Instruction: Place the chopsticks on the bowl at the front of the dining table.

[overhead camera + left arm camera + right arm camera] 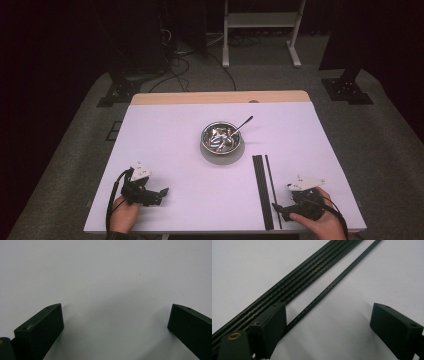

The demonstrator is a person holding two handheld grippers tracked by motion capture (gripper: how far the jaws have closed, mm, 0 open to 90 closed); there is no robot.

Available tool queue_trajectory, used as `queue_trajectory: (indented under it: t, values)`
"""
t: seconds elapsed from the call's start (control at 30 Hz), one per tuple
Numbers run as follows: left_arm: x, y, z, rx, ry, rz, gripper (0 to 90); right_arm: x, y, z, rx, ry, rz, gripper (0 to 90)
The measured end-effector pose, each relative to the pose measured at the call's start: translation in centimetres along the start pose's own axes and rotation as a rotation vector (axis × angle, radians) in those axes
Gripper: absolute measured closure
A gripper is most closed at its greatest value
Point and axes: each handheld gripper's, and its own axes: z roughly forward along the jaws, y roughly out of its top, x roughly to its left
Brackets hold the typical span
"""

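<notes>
High view: a white table takes up the middle of the frame, and a person's two hands come in from the bottom edge, each holding a black gripper. The left gripper sits at the lower left of the frame over bare tabletop, well apart from everything else. The right gripper sits at the lower right, its tips just beside the near end of a bundle of thin black rods that runs up the frame from the bottom edge towards the centre. One single rod lies a little to the right of the bundle, apart from it and close to parallel. Above the rods, near the middle of the frame, stands a shiny metal bowl with a spoon leaning out of it to the upper right

Left gripper view: the two black jaws stand wide apart at the lower corners, with nothing but white table between them

Right gripper view: the jaws are also spread wide and hold nothing. The bundle of rods crosses from lower left to the upper middle of the frame, passing behind the left-hand jaw. The single rod runs the same way and its near part lies between the jaws, close against the left-hand one; whether it touches that jaw I cannot tell
</notes>
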Motion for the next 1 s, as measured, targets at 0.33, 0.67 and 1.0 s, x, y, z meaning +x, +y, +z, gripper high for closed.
queue_trajectory:
  t: [0.33, 0.67, 1.0]
  values:
    - [0.0, 0.0, 0.0, 0.0, 0.0, 0.0, 0.0, -0.8, -0.3, -0.3, 0.004, -0.016, 0.015, 12.5]
    - [0.0, 0.0, 0.0, 0.0, 0.0, 0.0, 0.0, -1.4, -0.5, -0.6, 0.006, -0.028, 0.028, 12.7]
    - [0.0, 0.0, 0.0, 0.0, 0.0, -0.001, 0.0, -2.1, -0.8, -0.8, 0.007, -0.044, 0.042, 12.8]
